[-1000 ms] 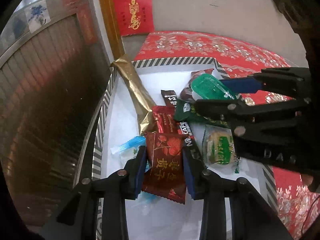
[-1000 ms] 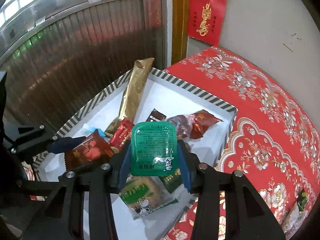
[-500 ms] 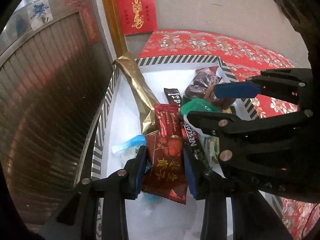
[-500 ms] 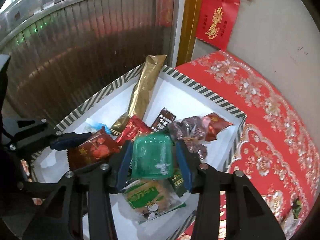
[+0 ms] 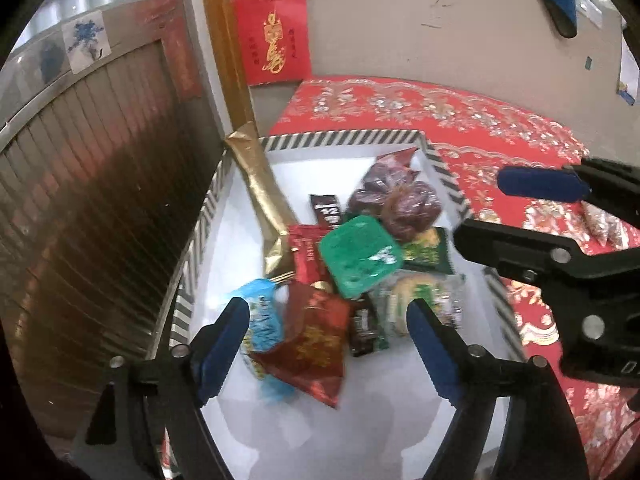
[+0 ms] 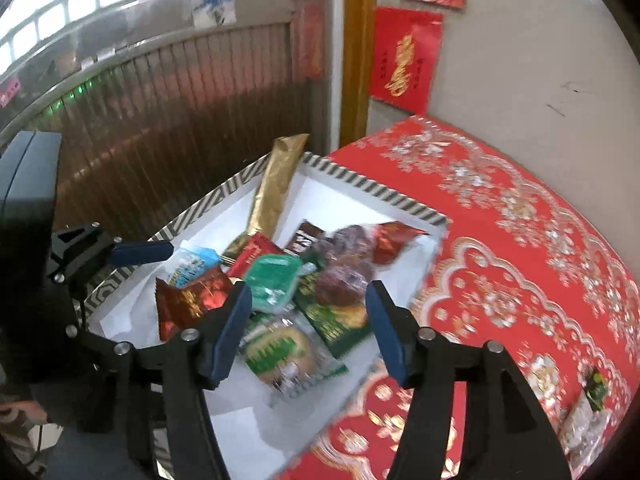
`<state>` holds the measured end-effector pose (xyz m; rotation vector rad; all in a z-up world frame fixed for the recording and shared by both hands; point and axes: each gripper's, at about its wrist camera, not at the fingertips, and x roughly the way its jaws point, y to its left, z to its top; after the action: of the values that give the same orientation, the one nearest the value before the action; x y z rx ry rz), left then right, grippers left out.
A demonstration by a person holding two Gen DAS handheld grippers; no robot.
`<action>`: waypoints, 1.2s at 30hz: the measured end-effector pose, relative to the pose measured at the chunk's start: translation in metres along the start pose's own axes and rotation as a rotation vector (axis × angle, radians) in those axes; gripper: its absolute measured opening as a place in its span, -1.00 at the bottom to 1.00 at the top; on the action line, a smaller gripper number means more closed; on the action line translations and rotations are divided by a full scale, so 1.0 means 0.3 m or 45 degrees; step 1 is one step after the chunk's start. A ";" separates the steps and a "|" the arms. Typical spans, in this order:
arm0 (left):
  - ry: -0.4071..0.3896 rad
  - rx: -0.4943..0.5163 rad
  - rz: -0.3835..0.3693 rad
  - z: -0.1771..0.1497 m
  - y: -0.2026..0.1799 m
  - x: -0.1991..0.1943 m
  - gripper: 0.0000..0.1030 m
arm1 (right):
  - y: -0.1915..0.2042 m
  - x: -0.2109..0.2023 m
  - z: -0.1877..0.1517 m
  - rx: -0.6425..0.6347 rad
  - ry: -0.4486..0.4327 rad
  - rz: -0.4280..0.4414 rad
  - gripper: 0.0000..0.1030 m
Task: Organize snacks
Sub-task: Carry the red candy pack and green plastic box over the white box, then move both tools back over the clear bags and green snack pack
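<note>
The left gripper (image 5: pixel 326 344) is hovering with its blue pads spread wide over the near end of the striped-rim box (image 5: pixel 340 139), gripping nothing. Just beyond its fingertips a dark red packet (image 5: pixel 310 342) is lying on the white floor of the box, overlapping a light blue packet (image 5: pixel 262 314) beside it. The right gripper (image 6: pixel 308 326) is likewise hanging open and empty above the box. Under its gap the green jelly cup (image 6: pixel 274 278) is resting on top of the snack pile, tilted, touching a small red sachet (image 6: pixel 252 254) and a dark green packet (image 6: pixel 332 322). A clear-wrapped round pastry (image 6: pixel 280 350) is sitting at the near edge of the pile (its label is too blurred to read). A long gold packet (image 6: pixel 276 188) is leaning against the far left wall of the box, poking above the rim. Red-wrapped dates (image 6: pixel 352 256) are crowding the pile's far side. The box is sitting on a red floral tablecloth (image 6: pixel 520 264), close against a brown slatted shutter (image 6: pixel 168 120).
</note>
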<state>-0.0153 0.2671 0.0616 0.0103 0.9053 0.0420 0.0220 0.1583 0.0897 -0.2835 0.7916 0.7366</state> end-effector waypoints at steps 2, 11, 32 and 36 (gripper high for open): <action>-0.018 0.006 -0.011 0.002 -0.033 -0.018 0.61 | -0.028 -0.029 -0.022 0.026 -0.008 -0.003 0.16; -0.045 0.086 -0.117 0.047 -0.276 -0.068 0.62 | -0.252 -0.164 -0.166 0.184 -0.011 -0.111 0.30; 0.022 0.255 -0.342 0.195 -0.875 0.027 0.62 | -0.934 -0.470 -0.514 0.594 0.111 -0.416 0.30; 0.057 0.238 -0.382 0.235 -0.952 0.083 0.62 | -1.002 -0.477 -0.558 0.661 0.119 -0.423 0.30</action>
<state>0.0646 -0.0166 0.0779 0.0476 0.9450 -0.3229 0.0719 -0.2105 0.0698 0.0230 0.9660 0.1914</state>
